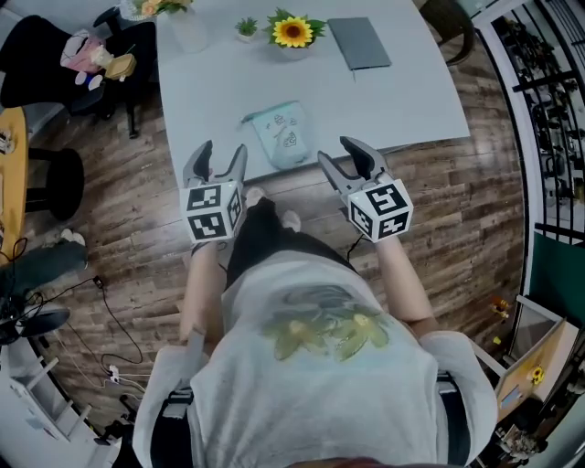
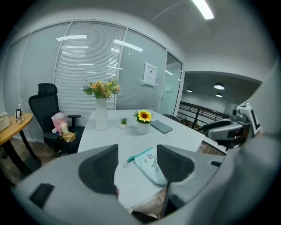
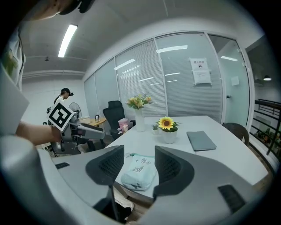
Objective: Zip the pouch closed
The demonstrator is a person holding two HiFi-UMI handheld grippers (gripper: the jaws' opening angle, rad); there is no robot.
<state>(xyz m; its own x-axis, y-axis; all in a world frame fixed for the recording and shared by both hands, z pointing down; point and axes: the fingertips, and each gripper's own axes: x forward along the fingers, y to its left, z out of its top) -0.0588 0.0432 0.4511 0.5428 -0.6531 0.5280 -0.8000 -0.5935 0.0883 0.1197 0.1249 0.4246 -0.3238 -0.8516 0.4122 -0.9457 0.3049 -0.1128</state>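
both grippers, left gripper and right gripper, hang spread and empty short of the table. pouch lies untouched at its near edge; zipping not yet begun.

White rectangular table on wood-plank floor. From table centre in head view: pale teal fabric pouch lay flat at 6 o'clock, by the near edge. Sunflower in a white pot stood at 12. Small green plant in a white pot at 11, just beside it. Flat grey notebook at 1. Tall white vase of flowers at 10, far corner.
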